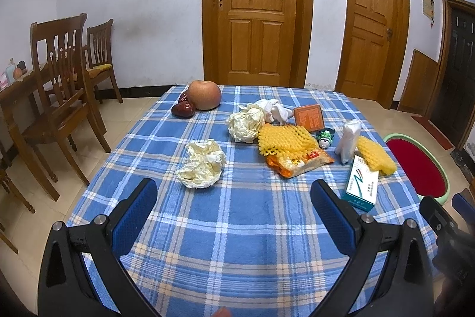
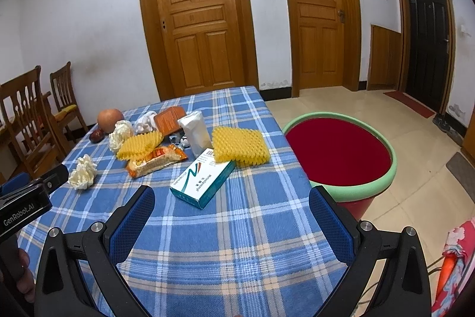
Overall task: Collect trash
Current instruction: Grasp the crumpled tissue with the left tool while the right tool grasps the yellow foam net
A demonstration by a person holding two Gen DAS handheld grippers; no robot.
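Trash (image 1: 201,165) (crumpled paper, foam nets, wrappers) scattered across checked surface (image 1: 237,228); both hand-held grippers, left (image 1: 234,207) and right (image 2: 231,213), wide open, empty; likely next: reach nearest paper, carry to red bin (image 2: 338,150).

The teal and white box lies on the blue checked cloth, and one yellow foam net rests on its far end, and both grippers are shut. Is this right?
Not entirely. The teal and white box does lie on the blue checked cloth with a yellow foam net on its far end, but the left gripper and the right gripper are open, jaws wide apart and empty, as each wrist view shows.
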